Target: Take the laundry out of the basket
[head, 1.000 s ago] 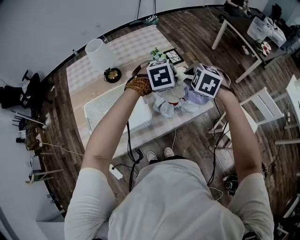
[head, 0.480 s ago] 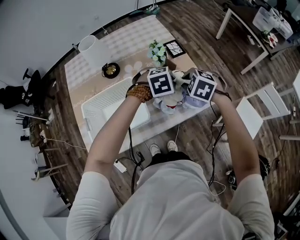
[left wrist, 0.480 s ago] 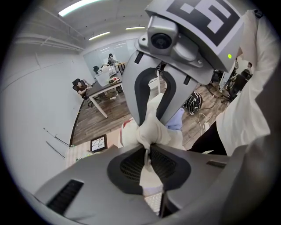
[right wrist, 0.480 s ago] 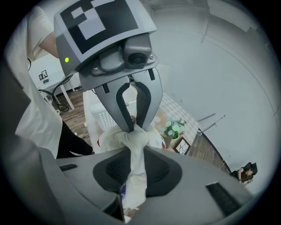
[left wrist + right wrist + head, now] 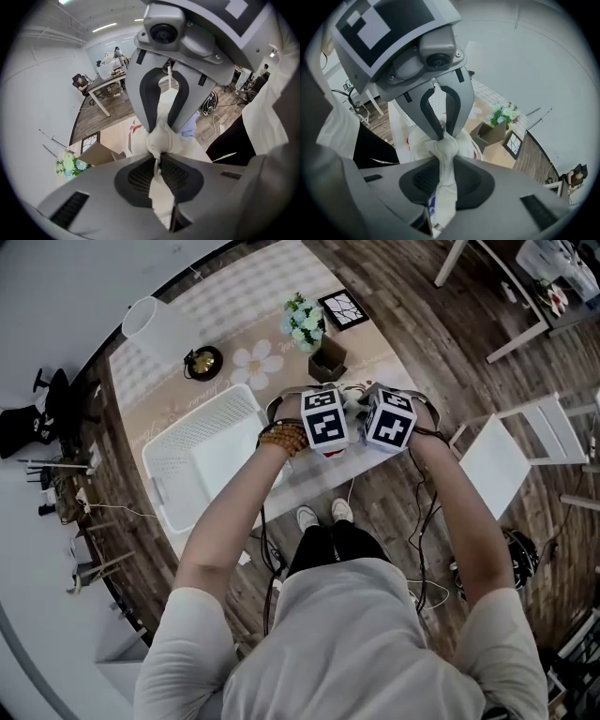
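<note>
Both grippers hold one white garment with a red print over the table's front edge, to the right of the basket. My left gripper [image 5: 158, 137] is shut on a bunched fold of the white garment [image 5: 164, 140]. My right gripper [image 5: 444, 136] is shut on another fold of the garment [image 5: 449, 149]. A lavender cloth [image 5: 191, 128] lies under it. In the head view the two marker cubes [image 5: 325, 416] [image 5: 390, 420] sit side by side and hide most of the cloth. The white basket [image 5: 178, 442] stands left of them, and I see no laundry in it.
On the beige table runner [image 5: 248, 306] stand a flower pot [image 5: 302, 322], a brown box [image 5: 327, 360], a picture frame [image 5: 341, 308], a gold ornament [image 5: 202, 362] and a white cylinder [image 5: 155, 329]. A white chair [image 5: 497, 460] stands right of the table. Cables hang by the person's legs.
Both grippers have sunk together toward the table with the garment. The cloth that hung in view below the cubes is now mostly hidden under them.
</note>
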Action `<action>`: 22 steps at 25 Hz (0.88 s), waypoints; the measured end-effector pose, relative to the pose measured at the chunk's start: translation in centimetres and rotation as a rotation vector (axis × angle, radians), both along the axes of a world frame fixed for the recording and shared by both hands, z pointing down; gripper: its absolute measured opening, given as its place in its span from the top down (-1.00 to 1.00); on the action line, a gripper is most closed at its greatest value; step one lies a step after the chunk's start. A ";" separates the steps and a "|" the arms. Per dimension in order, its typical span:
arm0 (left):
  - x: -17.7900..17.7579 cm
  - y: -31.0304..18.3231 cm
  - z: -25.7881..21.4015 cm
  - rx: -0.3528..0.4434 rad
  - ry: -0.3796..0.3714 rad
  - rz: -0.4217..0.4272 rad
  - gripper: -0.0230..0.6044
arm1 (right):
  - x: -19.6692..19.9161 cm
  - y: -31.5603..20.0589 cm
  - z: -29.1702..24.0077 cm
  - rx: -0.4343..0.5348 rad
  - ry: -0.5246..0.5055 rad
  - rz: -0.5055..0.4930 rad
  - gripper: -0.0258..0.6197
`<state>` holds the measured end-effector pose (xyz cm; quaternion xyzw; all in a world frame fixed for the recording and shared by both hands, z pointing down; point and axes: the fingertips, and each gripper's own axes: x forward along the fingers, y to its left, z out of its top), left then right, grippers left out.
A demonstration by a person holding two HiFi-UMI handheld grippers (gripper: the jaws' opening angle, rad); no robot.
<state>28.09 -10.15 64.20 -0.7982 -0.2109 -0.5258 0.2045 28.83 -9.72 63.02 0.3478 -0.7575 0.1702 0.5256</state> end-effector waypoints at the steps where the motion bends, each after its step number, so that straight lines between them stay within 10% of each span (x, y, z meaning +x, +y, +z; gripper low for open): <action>1: 0.1 -0.1 0.9 0.009 -0.011 0.000 0.71 | 0.1 0.0 0.9 -0.007 -0.003 0.002 0.63; 22: -0.1 -1.5 5.2 0.052 -0.055 -0.061 0.55 | 0.8 -0.6 5.5 -0.054 -0.044 0.040 0.46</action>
